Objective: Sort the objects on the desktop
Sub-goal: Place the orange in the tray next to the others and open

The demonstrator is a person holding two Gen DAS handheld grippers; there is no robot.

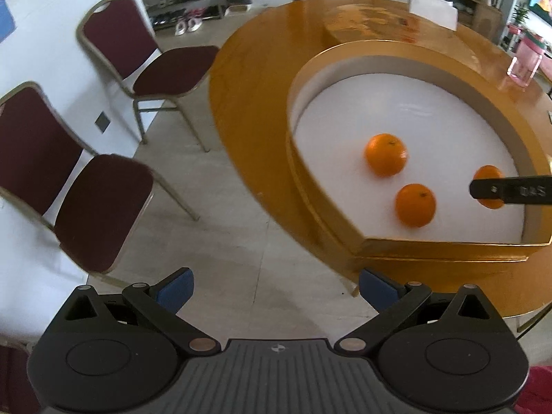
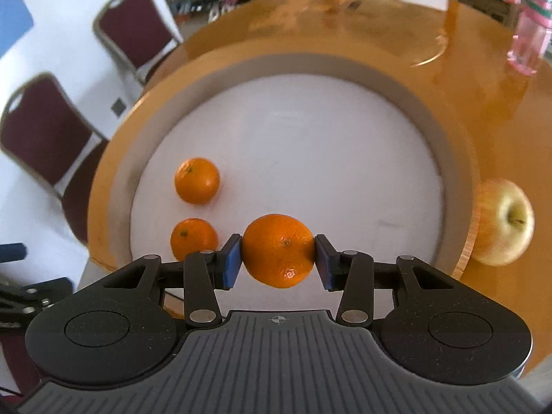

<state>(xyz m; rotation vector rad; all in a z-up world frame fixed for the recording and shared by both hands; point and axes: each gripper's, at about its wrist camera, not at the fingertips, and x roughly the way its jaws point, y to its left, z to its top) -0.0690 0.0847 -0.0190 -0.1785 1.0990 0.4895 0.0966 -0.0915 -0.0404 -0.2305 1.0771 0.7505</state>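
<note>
1. Table (image 2: 396,69): we see it carrying a gold-walled tray (image 2: 445,131) with a white floor.
2. Apple (image 2: 503,222): just outside the tray wall, at 3 o'clock from the right gripper (image 2: 277,258).
3. Right gripper: we see it pinching an orange (image 2: 277,250) above the tray's near floor.
4. Two oranges (image 2: 196,181) lie at 10 o'clock, inside the tray.
5. Left gripper (image 1: 276,288): spread, empty, off the table's edge; we judge the right hand nearer.

Most of the white tray (image 2: 293,131) floor is sitting wide open, two oranges (image 2: 196,181) crowding its left edge.
</note>
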